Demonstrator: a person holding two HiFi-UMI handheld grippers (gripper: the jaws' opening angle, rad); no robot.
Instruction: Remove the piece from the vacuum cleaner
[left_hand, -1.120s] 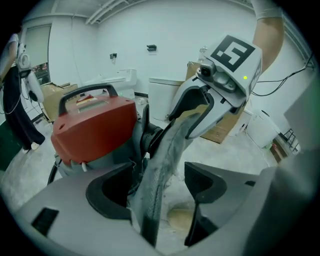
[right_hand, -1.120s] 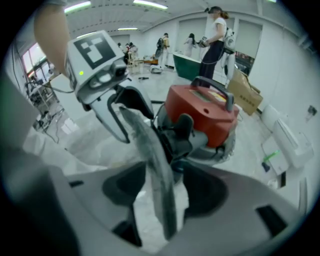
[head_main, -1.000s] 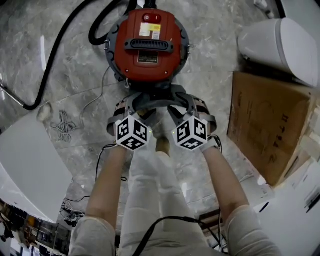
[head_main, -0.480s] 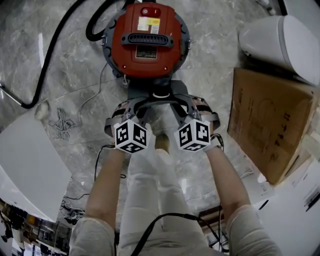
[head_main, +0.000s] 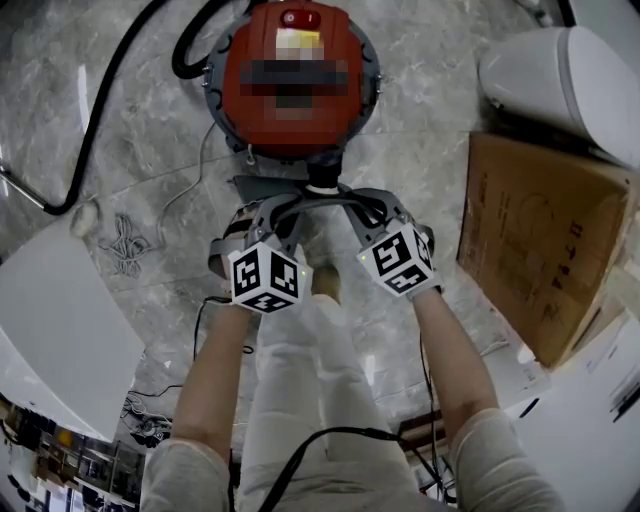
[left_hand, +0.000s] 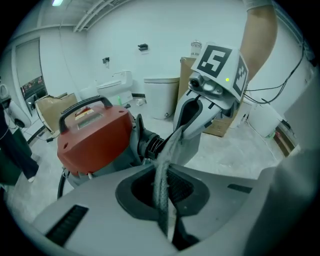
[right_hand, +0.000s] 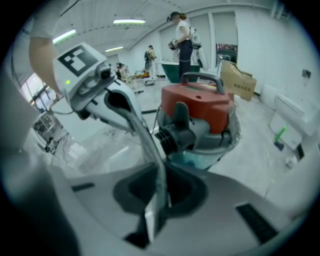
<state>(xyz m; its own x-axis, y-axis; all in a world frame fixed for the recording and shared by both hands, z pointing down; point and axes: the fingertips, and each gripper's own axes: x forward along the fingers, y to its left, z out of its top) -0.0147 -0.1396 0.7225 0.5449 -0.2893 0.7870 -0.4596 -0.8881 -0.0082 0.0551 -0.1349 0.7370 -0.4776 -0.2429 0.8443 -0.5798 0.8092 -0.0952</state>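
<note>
Left gripper (left_hand: 163, 200) and right gripper (right_hand: 158, 197), jaws just closing, pinch the grey piece (head_main: 255, 186)

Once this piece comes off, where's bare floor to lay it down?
Barest for the piece is the floor between vacuum and cardboard box. A second strip lies between vacuum and black hose, though a thin cord crosses it. The person's near left is crowded: cable tangle, white panel.
</note>
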